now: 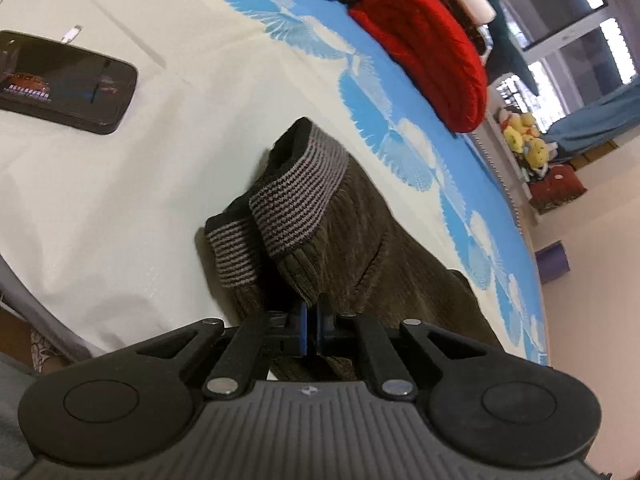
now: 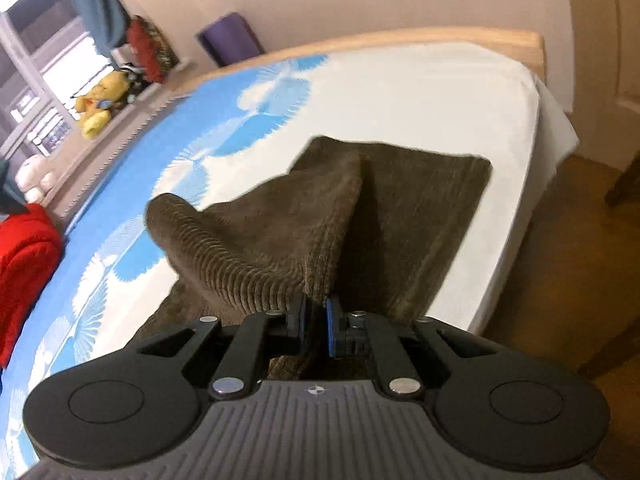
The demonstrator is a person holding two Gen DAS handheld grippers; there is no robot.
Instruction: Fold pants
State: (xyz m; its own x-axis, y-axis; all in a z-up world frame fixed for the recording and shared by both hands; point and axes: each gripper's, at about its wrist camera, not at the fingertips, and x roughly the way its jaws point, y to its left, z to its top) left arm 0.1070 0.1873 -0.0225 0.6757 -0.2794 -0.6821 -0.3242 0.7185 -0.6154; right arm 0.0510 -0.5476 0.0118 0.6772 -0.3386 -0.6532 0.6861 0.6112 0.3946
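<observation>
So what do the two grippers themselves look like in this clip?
Both match: the left gripper and right gripper have black linkage arms with silver pivot pins, blue pads on black fingers, a ribbed grey body bearing a small round emblem, and black round discs each side. No cables or sleeves show.
</observation>
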